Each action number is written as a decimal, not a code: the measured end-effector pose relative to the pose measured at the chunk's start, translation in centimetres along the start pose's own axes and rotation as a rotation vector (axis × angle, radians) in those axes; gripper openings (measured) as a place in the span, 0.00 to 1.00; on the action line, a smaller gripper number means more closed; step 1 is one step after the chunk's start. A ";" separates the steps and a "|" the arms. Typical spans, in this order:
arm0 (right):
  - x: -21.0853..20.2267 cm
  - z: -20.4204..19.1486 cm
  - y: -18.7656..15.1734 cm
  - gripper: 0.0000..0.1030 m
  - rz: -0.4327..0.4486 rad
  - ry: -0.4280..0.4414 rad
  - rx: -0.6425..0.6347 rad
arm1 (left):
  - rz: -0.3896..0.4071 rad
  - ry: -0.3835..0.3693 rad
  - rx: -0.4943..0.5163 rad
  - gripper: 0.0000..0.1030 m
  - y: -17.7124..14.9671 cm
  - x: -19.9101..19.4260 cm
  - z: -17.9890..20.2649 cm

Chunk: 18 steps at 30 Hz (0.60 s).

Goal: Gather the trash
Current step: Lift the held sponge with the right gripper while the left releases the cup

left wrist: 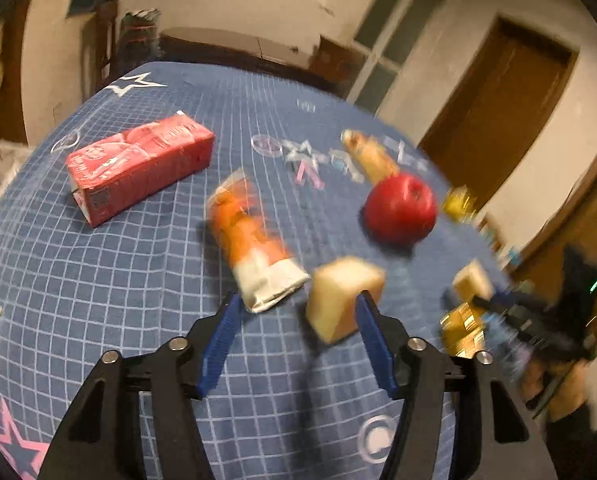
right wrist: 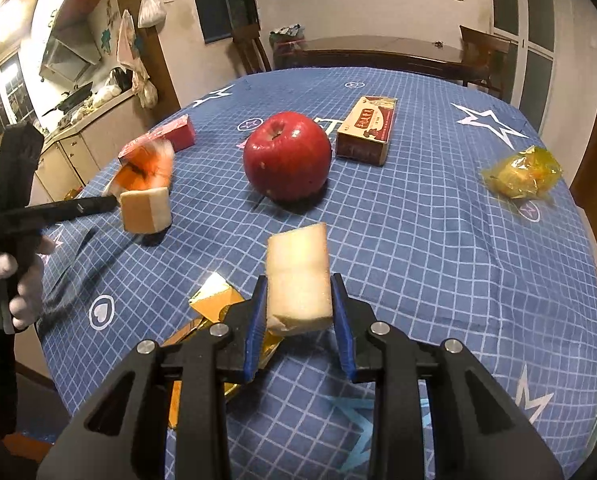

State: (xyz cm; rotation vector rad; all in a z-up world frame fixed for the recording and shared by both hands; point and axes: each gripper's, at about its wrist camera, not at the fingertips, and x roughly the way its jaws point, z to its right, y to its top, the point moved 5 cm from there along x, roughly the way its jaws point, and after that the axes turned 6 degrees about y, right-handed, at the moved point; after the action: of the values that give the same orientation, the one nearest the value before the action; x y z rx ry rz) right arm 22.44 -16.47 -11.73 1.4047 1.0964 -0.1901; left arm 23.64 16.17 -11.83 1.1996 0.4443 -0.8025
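Gripping a sponge [right wrist: 298, 276], the right hand-held gripper [right wrist: 300, 312] is hovering nearer than the apple [right wrist: 287, 160]. The left hand-held gripper [left wrist: 296, 332] is gaping wide, its right finger touching another sponge [left wrist: 340, 294].

you've got a pale sponge block [right wrist: 298, 280] upright between your right fingers, another sponge block [right wrist: 144, 210] at your left fingertips, and an orange wrapper [left wrist: 250, 236] lying flat on the cloth.

Behind my table's blue grid cloth [right wrist: 438, 240], a dark wooden table [right wrist: 378, 54] stood at twelve o'clock, kitchen counter [right wrist: 94, 120] at ten, brown door [left wrist: 498, 112] at two.
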 end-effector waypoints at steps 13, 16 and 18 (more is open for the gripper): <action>0.6 0.3 -0.1 0.28 -0.008 0.003 0.006 | -0.013 0.091 -0.102 0.77 1.5 2.1 -0.9; 0.8 0.3 -0.2 0.28 -0.011 0.001 0.008 | 0.002 0.177 -0.104 0.77 2.2 2.7 -0.9; 0.7 0.3 -0.1 0.28 0.000 -0.005 0.010 | 0.006 0.223 -0.106 0.68 2.3 3.2 -1.3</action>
State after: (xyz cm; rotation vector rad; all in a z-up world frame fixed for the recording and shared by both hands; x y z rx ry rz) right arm 22.91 -16.39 -12.35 1.4120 1.0926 -0.1994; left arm 27.61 16.69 -13.00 1.1956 0.6580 -0.6343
